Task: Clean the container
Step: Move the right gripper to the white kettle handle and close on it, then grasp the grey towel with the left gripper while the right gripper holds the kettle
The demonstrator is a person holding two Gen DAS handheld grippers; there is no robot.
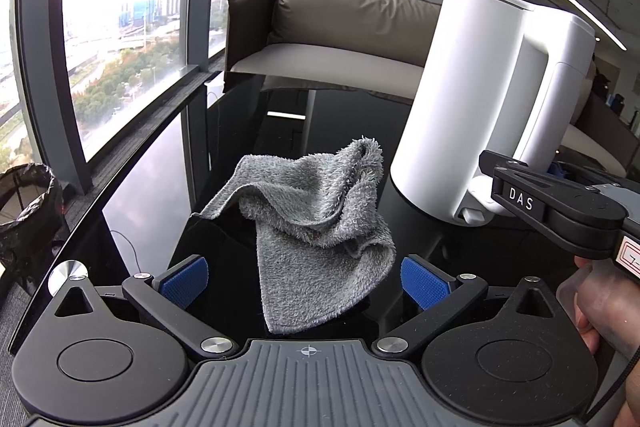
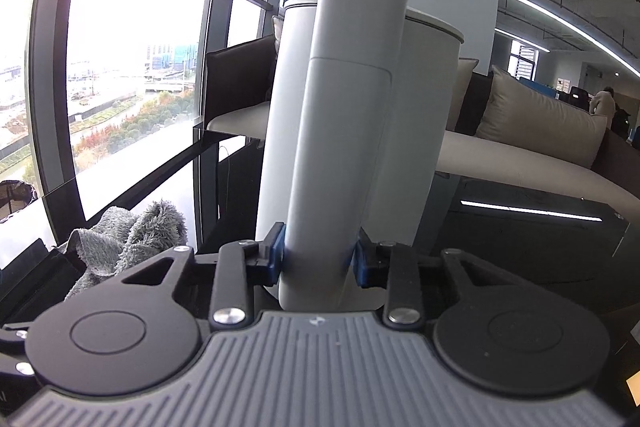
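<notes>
While gripping the handle [image 2: 340,147] low down, right claw [image 2: 320,259] clamping blue pads on either side of it and steadying the white jug [image 1: 452,99], lid on, base resting on the glossy black table [image 1: 160,171]. Jug appearing to lean in the left view, though possibly only lens distortion. Sofa [image 1: 340,23] and windows [image 1: 120,27] filling the background; black-lined bin [image 1: 28,211] sitting on the floor by the glass.

Lying crumpled on the table just left of the jug, near but seemingly not touching it: grey cloth [image 1: 316,223]. Hovering right behind the cloth, left claw [image 1: 304,287] spread wide, pads [image 1: 184,281] flanking the cloth's near corner, gripping nothing. A hand [image 1: 600,307] showing at the right edge, working the right claw's trigger.

Step in hand, by the look of things: securing the jug while reaching for the cloth, wiping not yet begun. Next move calling for easing the left claw forward and down over the cloth's near fold, closing on a thick bunch rather than a single thin edge, then lifting it across to the jug's wall. Needing, too, a firm hold on the handle, the smooth jug being likely to slide on the slick tabletop under wiping pressure.
</notes>
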